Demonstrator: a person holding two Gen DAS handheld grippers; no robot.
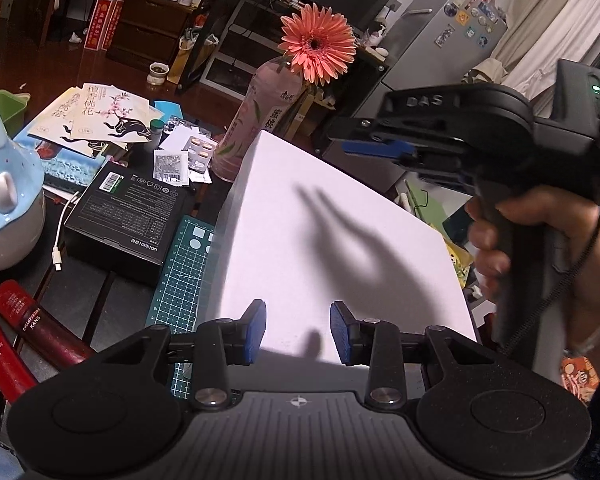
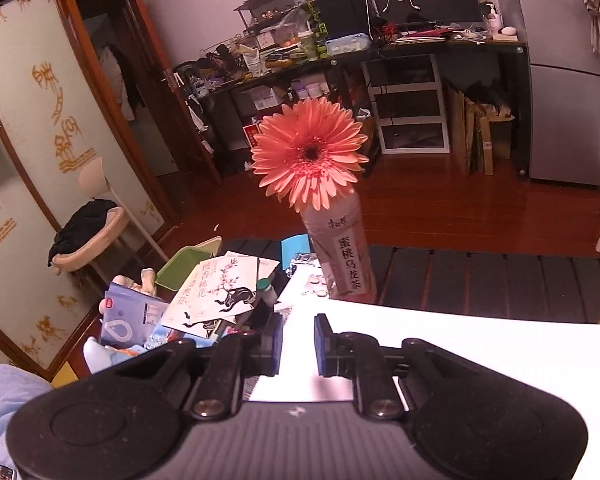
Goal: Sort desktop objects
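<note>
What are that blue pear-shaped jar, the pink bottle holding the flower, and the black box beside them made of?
The blue jar looks like glazed ceramic: its surface is glossy with soft highlights. The pink bottle seems to be thin clear plastic in a printed label wrap, like a drink bottle. The black box appears to be matte printed cardboard, with crisp edges and a barcode sticker.

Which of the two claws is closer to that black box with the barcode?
Left. The left claw hovers over the white sheet, with the black box just off to its left. The right claw is held higher, farther right, beyond the sheet's far side.
</note>
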